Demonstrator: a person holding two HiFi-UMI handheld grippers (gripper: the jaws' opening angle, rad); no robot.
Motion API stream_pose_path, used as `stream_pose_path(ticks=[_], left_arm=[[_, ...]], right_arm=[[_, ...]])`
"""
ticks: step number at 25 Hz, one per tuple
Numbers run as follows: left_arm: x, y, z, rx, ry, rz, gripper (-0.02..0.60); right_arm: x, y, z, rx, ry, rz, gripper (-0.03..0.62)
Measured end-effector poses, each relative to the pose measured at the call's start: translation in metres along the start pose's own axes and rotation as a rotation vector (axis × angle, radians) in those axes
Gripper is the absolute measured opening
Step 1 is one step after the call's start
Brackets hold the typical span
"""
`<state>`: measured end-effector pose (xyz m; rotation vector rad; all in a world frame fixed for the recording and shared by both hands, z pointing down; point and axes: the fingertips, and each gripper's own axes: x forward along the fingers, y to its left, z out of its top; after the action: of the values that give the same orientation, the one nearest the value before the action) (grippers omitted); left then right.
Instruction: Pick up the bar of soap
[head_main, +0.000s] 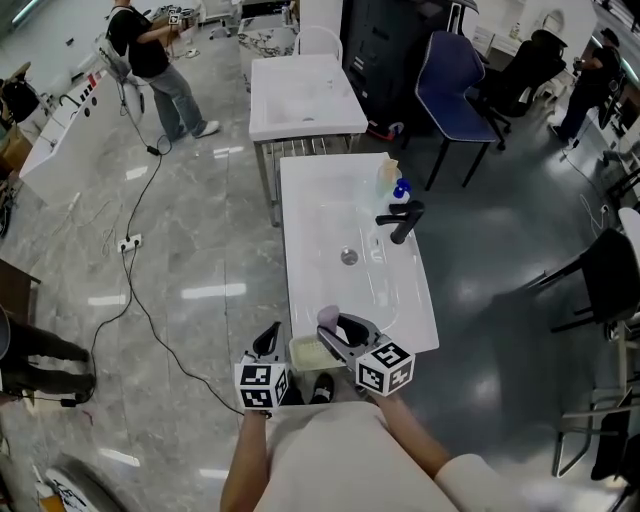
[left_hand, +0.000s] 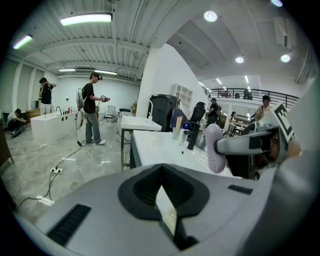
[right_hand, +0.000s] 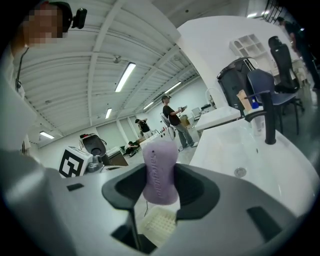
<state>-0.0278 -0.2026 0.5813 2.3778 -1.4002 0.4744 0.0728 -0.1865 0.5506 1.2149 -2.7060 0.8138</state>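
A lavender bar of soap (head_main: 328, 316) stands on end between the jaws of my right gripper (head_main: 336, 326), lifted above the near edge of the white sink (head_main: 300, 200). In the right gripper view the soap (right_hand: 160, 165) fills the gap, and both pads of the right gripper (right_hand: 160, 184) press on its sides. Just below it lies a pale ribbed soap dish (head_main: 306, 352) (right_hand: 159, 222). My left gripper (head_main: 270, 336) hangs to the left of the dish, shut with nothing held (left_hand: 162, 192). From the left gripper view the soap (left_hand: 214, 149) shows at the right.
A black faucet (head_main: 402, 220) and a bottle with a blue cap (head_main: 398, 188) stand at the sink's right rim, the drain (head_main: 348, 257) in the basin. A second white sink (head_main: 300, 100) stands behind. A blue chair (head_main: 455, 75) is at the right; a person (head_main: 150, 60) and a floor cable (head_main: 140, 240) are at the left.
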Motion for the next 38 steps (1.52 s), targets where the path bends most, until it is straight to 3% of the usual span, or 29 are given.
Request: stream_pose_path(ticks=[11, 19, 38], left_arm=[[0.003, -0.005, 0.001, 0.005, 0.006, -0.006, 0.005], [0.004, -0.010, -0.002, 0.017, 0.008, -0.013, 0.005], [-0.002, -0.010, -0.005, 0.019, 0.005, -0.025, 0.005]], right_arm=[[-0.003, -0.009, -0.004, 0.053, -0.026, -0.003, 0.179], [-0.011, -0.001, 0.003, 0.082, -0.159, 0.111, 0.178], [-0.009, 0.004, -0.003, 0.084, -0.149, 0.112, 0.178]])
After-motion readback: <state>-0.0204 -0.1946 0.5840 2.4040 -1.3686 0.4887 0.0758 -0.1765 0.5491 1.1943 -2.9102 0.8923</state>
